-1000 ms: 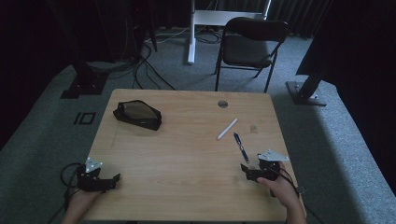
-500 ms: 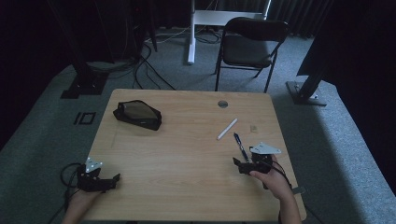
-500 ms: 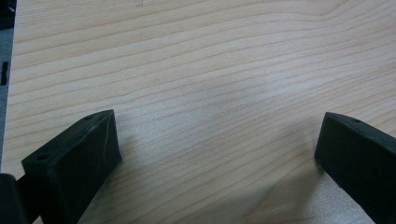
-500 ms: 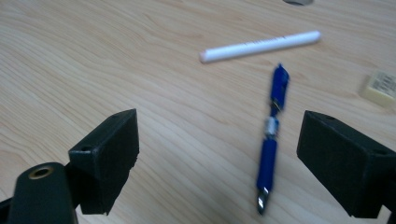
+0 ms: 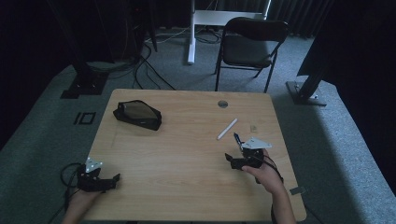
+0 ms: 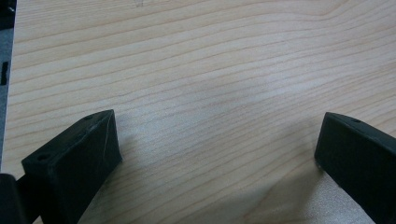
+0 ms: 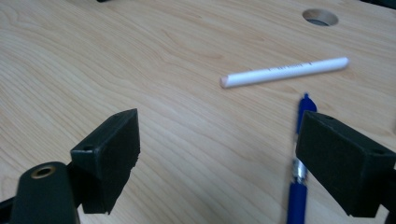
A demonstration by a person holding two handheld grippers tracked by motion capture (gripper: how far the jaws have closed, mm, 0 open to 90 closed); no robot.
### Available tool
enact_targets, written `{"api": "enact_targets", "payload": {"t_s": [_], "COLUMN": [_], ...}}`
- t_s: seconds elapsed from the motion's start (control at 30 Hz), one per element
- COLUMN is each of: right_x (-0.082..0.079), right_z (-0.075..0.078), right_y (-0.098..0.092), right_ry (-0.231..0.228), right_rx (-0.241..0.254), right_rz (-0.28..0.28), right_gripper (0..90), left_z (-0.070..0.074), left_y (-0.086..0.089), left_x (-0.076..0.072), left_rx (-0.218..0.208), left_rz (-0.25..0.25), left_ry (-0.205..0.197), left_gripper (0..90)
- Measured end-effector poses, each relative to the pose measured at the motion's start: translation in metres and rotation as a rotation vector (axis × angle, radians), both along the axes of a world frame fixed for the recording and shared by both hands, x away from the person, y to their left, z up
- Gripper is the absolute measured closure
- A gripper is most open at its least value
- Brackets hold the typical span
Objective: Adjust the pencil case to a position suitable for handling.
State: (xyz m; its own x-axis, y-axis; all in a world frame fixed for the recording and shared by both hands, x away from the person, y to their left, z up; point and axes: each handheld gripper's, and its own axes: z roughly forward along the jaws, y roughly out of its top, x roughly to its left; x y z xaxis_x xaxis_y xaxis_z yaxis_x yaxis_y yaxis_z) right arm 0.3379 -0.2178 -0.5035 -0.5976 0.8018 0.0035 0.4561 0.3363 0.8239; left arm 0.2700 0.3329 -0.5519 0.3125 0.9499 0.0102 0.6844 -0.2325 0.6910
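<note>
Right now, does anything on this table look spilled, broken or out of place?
Nothing stands out. The white pencil and blue pen lie loose and at different angles on the table, and the black case sits intact at the far left. No spills or damage visible.

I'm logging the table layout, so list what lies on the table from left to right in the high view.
Left gripper with open jaws, held at the near left edge → black pouch with a see-through panel → white pen-shaped stick → right gripper with open jaws, held near the right edge.
</note>
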Motion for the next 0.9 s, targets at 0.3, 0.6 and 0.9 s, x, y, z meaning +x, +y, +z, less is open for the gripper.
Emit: {"api": "enact_targets", "payload": {"t_s": [0.3,0.6,0.9], "right_x": [0.009,0.018,0.028], "right_z": [0.006,0.007,0.007], "right_y": [0.018,0.033,0.046], "right_ry": [-0.008,-0.003,-0.002], "right_rx": [-0.003,0.011,0.012], "right_rz": [0.035,0.053,0.069], "right_gripper": [13.8,13.8,15.5], "left_z": [0.0,0.0,0.0], "left_y": [0.0,0.0,0.0], "left_x": [0.0,0.0,0.0], "left_rx": [0.0,0.0,0.0], "left_rz": [0.0,0.0,0.0], "left_ry": [0.0,0.0,0.0], "left_gripper": [0.1,0.1,0.1]}}
